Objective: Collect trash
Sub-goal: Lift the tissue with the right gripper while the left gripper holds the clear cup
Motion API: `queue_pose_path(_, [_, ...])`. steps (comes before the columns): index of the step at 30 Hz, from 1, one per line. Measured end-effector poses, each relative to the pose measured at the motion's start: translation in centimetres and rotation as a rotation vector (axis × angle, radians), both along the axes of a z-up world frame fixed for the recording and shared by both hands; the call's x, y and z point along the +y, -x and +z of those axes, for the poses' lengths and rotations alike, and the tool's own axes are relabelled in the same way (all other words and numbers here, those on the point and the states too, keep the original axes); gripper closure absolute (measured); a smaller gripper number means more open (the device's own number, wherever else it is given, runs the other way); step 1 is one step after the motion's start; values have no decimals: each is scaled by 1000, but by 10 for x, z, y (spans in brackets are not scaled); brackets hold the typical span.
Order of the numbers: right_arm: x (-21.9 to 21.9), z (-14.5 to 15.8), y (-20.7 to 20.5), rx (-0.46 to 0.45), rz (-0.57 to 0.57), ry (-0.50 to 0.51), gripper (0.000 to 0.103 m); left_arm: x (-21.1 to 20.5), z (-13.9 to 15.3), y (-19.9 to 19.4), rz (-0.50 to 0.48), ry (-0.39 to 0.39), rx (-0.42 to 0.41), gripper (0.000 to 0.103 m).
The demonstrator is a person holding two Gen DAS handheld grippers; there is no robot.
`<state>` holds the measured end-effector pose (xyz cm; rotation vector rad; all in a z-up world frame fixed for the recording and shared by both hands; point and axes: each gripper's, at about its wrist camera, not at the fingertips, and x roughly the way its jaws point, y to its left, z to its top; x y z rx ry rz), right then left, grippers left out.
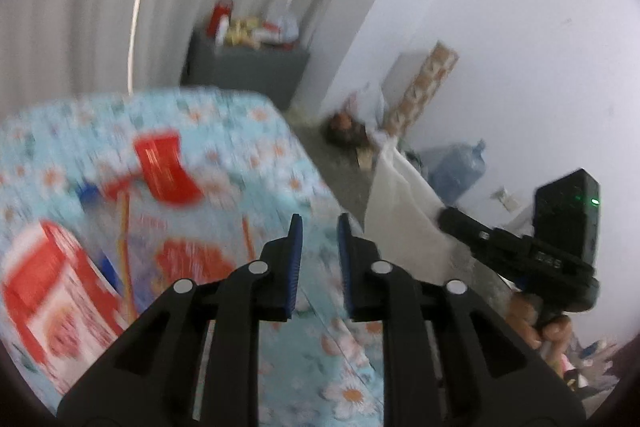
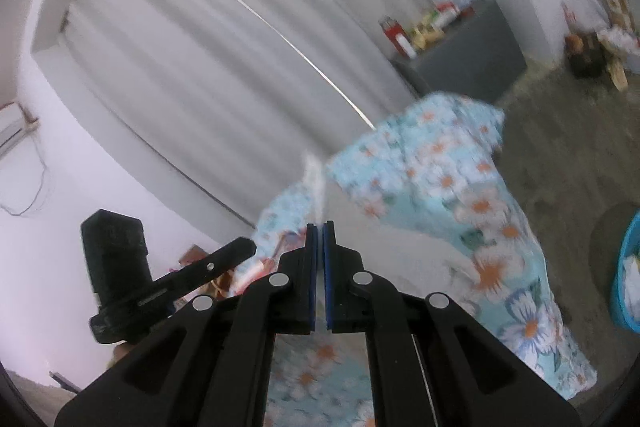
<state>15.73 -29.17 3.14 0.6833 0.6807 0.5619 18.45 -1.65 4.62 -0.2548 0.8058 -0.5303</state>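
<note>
A table under a light-blue flowered cloth (image 1: 276, 147) carries blurred litter: a red wrapper (image 1: 166, 171), a red-and-white carton (image 1: 52, 287) at the near left, and another red-printed packet (image 1: 188, 259). My left gripper (image 1: 319, 223) hovers over the table's right edge, open, with nothing between its blue pads. My right gripper (image 2: 320, 225) is shut on a white plastic bag (image 2: 316, 179). In the left wrist view the right gripper (image 1: 442, 217) sits to the right, beyond the table edge, and the bag (image 1: 400, 211) hangs from it. The left gripper (image 2: 252, 247) shows at the left of the right wrist view.
A grey cabinet (image 1: 248, 67) topped with bottles and packets stands by the curtain. Floor clutter and a large water jug (image 1: 460, 167) lie along the white wall. A blue basin (image 2: 628, 279) sits on the floor to the right of the table (image 2: 460, 167).
</note>
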Motion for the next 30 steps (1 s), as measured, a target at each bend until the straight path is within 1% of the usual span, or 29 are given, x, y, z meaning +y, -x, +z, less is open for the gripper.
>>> queue_pose_path(1, [-2,-12,-4,36,0,-16,100,-3,-8,1,-4,-3,18,82])
queue_pose_path(2, [-5,-23,-8,63,0,-32,100,-5,-13,2,-6,-10,24,78])
queue_pose_path(4, [-7,-33,-12,85,-3,-44,100,-9,-24,6,-22,-29,36,71])
queue_pose_path(5, [-8,-36,-14,90,-2,-46,100,-11,-27,8,-32,-39,40,65])
queue_pose_path(6, [-9,-38,-15,92,-2,-49,100,-10,-29,9,-37,-49,41,60])
queue_pose_path(7, [-10,-40,-17,94,-2,-53,100,-12,-31,10,-39,-68,38,59])
queue_pose_path(9, [-12,-42,-20,96,-3,-68,100,-10,-30,11,-34,-111,16,55])
queue_pose_path(12, [-17,-38,-19,85,-7,-80,100,-5,-23,13,-15,-149,-17,48])
queue_pose_path(14, [-23,-33,-16,73,-15,-84,100,2,-15,15,8,-172,-34,47])
queue_pose_path(17, [-33,-26,-13,56,-30,-102,100,19,2,19,36,-132,-62,41])
queue_pose_path(19, [-42,-21,-12,41,-43,-118,100,29,11,15,50,-93,-71,41])
queue_pose_path(21, [-49,-17,-10,30,-60,-122,100,29,15,11,44,-69,-68,40])
queue_pose_path(23, [-56,-11,-7,18,-79,-126,100,20,16,5,17,-53,-54,38])
queue_pose_path(24, [-60,-8,-4,9,-90,-127,100,13,15,3,-9,-49,-51,35])
queue_pose_path(26, [-67,-4,1,-3,-109,-127,100,-8,10,0,-69,-59,-47,32])
queue_pose_path(28, [-74,-3,5,-8,-128,-124,100,-31,3,-4,-115,-78,-50,31])
queue_pose_path(30, [-81,-4,10,-4,-143,-124,100,-52,-6,-14,-128,-88,-29,31])
